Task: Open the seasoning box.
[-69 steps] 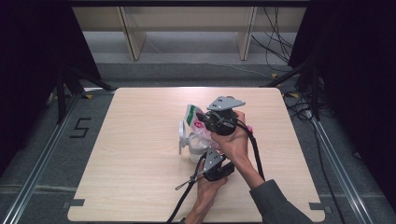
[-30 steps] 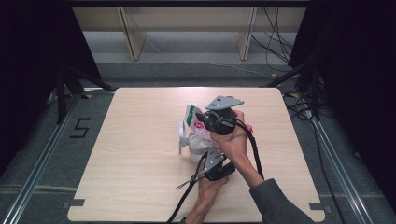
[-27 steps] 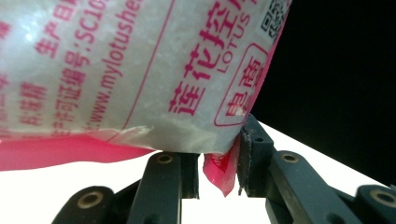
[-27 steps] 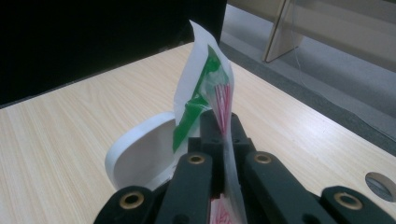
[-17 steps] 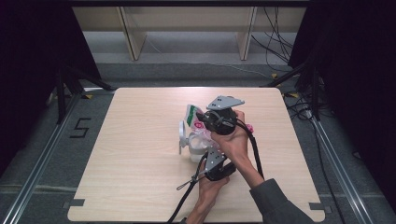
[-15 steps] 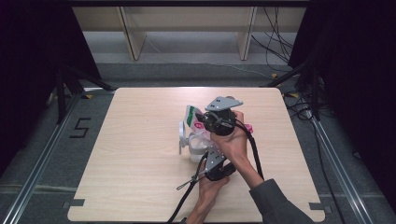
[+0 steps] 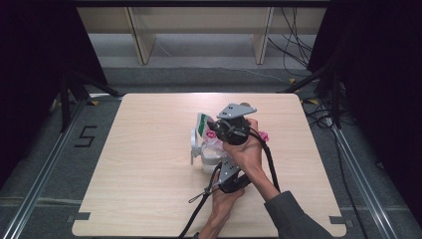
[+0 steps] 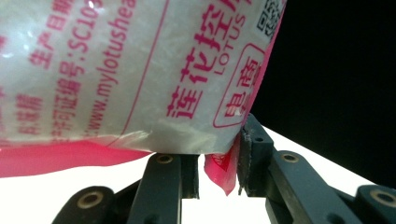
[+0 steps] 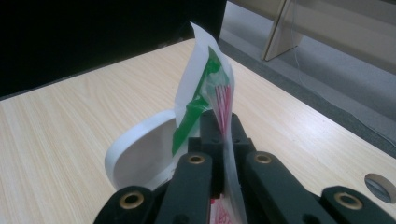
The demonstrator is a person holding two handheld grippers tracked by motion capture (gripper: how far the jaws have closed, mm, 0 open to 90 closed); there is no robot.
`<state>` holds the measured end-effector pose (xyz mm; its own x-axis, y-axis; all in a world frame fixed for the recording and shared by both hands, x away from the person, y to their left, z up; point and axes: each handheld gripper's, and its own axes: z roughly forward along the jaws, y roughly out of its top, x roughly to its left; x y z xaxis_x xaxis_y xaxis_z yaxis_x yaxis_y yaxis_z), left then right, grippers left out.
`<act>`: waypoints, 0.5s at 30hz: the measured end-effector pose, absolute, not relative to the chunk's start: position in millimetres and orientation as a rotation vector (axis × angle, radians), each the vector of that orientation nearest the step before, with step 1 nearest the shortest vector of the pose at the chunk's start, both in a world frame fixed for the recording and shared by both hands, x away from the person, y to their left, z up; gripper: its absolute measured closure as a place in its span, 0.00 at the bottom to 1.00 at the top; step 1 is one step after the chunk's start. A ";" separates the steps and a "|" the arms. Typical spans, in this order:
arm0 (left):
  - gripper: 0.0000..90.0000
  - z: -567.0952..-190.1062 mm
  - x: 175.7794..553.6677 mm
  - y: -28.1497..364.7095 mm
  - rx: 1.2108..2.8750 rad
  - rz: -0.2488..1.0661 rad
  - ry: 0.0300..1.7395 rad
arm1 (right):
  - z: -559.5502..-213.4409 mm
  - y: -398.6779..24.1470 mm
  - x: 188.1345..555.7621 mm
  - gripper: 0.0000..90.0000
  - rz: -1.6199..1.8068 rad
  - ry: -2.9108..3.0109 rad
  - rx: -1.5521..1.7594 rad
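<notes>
Near the middle of the pale wooden table (image 7: pixel 149 164): both grippers on one clear plastic bag of white grains with pink print (image 8: pixel 116 74).

Right gripper (image 9: pixel 223 126) clamped fully shut on the bag's green-and-white top edge (image 9: pixel 203 88), held upright above a white oval plastic lid (image 9: pixel 140 158) hinged open beside it. Left gripper (image 8: pixel 218 161) partly closed, pinching the bag's pink bottom corner seam (image 8: pixel 224 175) between its two black jaws, bag bulging just above them. Seen from the high view, bag hanging stretched between right gripper (image 7: pixel 219 128) above and left gripper (image 7: pixel 226 172) below, over a white container (image 7: pixel 211 159) standing on the table. Compared with the earlier frames, no shift: same grips, same jaw gaps, hands and bag in the same spot.
</notes>
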<state>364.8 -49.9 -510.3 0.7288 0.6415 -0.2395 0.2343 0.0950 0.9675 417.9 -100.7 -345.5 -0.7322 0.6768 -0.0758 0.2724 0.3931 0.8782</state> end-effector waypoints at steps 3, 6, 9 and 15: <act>0.80 -510.9 364.9 -50.6 1.483 0.340 0.757 | -345.2 -101.5 418.4 1.00 1.290 2.238 0.803; 0.80 -509.8 364.9 -50.2 1.478 0.344 0.758 | -344.6 -100.5 416.6 1.00 1.273 2.262 0.826; 0.80 -510.6 365.2 -50.5 1.475 0.339 0.762 | -344.8 -100.9 418.6 1.00 1.286 2.249 0.796; 0.80 -509.5 364.9 -49.3 1.479 0.345 0.762 | -344.0 -99.4 418.3 1.00 1.285 2.249 0.810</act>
<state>364.9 -49.3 -509.5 0.7268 0.6417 -0.2450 0.2387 0.0984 0.9661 418.3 -99.4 -344.0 -0.7397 0.6689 -0.0737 0.2763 0.4017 0.8731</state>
